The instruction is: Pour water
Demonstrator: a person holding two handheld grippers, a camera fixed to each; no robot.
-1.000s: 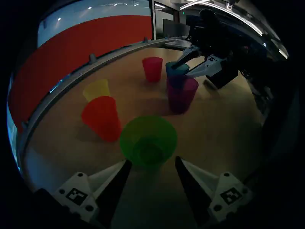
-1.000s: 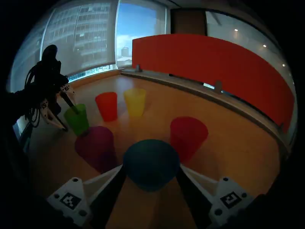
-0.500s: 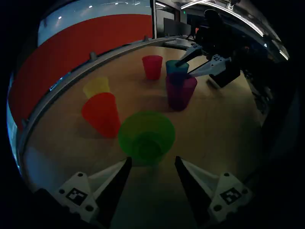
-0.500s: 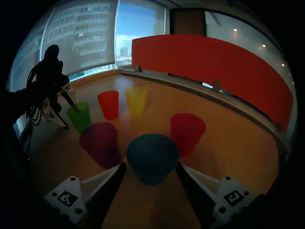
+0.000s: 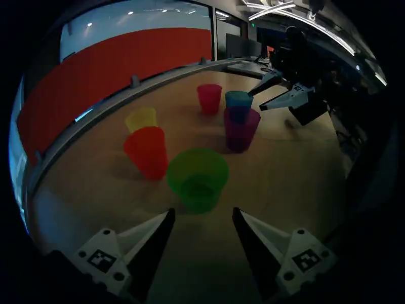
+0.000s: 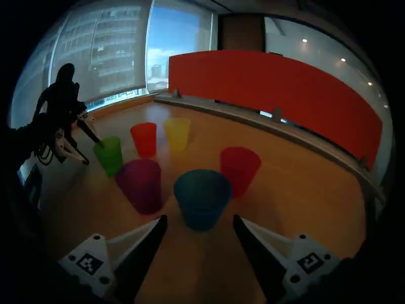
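Driving this remotely, so here's what my feeds give me. Left gripper (image 5: 202, 210) has its tongs spread wide and they're holding nothing. The green cup (image 5: 197, 177) stands upright on the table (image 5: 304, 167) just ahead of the tips, with a gap to either finger. I can't tell if there's any water in it. Behind it on the left is an orange cup (image 5: 147, 151) with a yellow cup (image 5: 140, 119) just past that. A purple cup (image 5: 241, 129) sits further back to the right, a teal cup (image 5: 238, 99) close behind it and a pink cup (image 5: 209, 98) beside that one. In the left gripper view the right gripper (image 5: 255, 101) is over by the teal cup. Its own view shows the tongs wide too, the teal cup upright at their mouth and neither finger touching it. From that side the purple one is to its left, the pink to its right, orange and yellow further back. All six cups are upright and apart from each other. A long red partition (image 6: 283, 86) runs along the table's far edge, with windows (image 6: 172, 45) beyond.
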